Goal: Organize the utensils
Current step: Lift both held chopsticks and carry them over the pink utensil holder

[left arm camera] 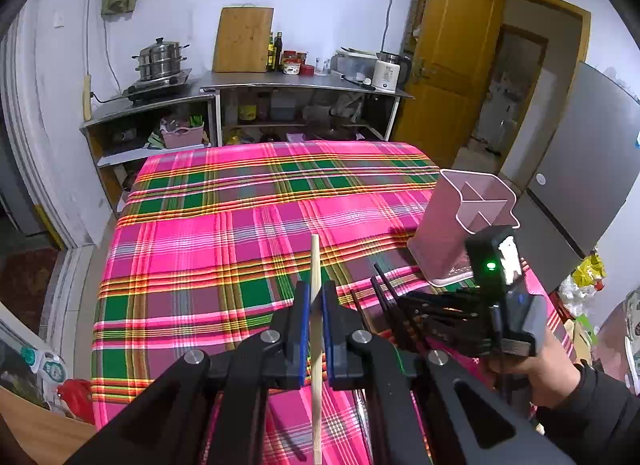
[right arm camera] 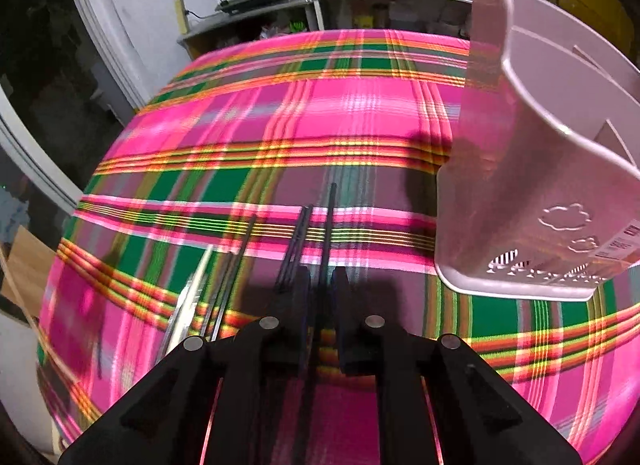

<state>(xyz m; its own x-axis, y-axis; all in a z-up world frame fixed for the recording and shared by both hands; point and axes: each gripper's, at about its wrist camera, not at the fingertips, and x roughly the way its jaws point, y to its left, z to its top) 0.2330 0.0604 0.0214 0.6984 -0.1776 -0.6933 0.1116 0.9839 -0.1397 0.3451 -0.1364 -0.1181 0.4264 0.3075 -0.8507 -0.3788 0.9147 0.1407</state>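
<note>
Nearest to me, my left tongs [left arm camera: 316,305] are clamped on a pale wooden chopstick [left arm camera: 315,265], which sticks up past the blue pads and hangs clear above the plaid cloth [left arm camera: 224,233] covering the worktop. Just to the right, my right tongs [right arm camera: 321,277] point steeply down at the cloth with a dark chopstick [right arm camera: 329,225] lying in the narrow gap between the jaws. I cannot tell whether the pads press on it. More dark chopsticks [right arm camera: 298,241] lie loose beside it on the cloth, and further left something pale and long [right arm camera: 196,285], too blurred to name.

Further on, near the right edge of the worktop, stands the pink utensil holder [left arm camera: 464,225], upright, with dividers making compartments. As far as I can see into it, nothing is inside yet.

My judgement: the sorting is at an early stage. One chopstick is lifted, none delivered, and several pieces remain to be carried to the holder.
</note>
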